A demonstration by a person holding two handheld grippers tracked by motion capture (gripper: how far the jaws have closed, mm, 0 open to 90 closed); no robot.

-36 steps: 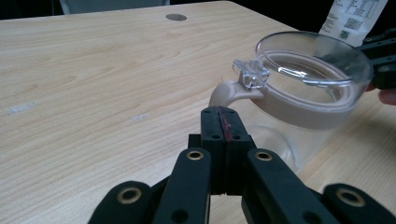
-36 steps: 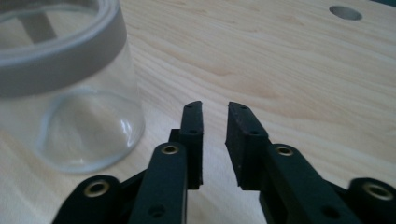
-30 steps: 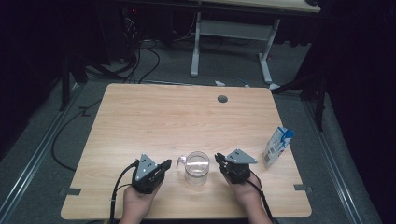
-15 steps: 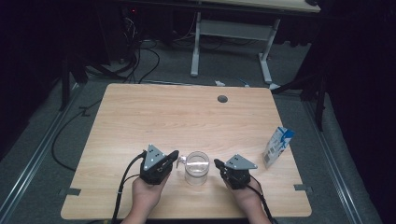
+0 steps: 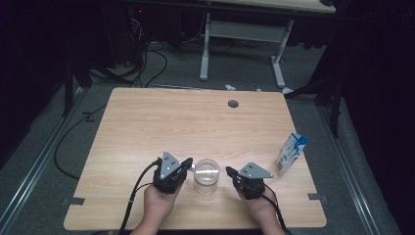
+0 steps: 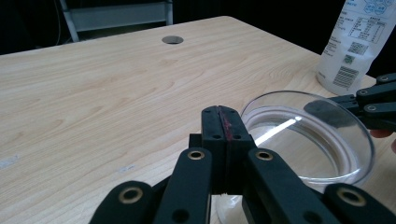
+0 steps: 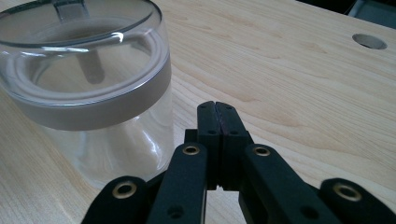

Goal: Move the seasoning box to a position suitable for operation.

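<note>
- Your left tongs [image 5: 188, 166] have come closer to the clear round glass jar with a transparent lid [image 5: 206, 175]; a second ago they were farther from it, and now their tips are just beside its lid.
- The jaws of your left tongs are pressed together with nothing between them.
- Your right tongs [image 5: 229, 171] have just been closing; now their jaws also meet, with nothing held, just beside the jar on the other side.
- The jar itself has not shifted: it stands upright between the two tongs, lid on.
- I judge that no grip is taken yet; to lift the lid you must first open one pair.
- The light wooden worktop [image 5: 195, 122] carries a white and blue carton [image 5: 290, 153], well apart from the jar, and a round grey cable hole [image 5: 233, 104] far behind the jar.
- The room around is dark, with grey floor, cables and a desk frame.
</note>
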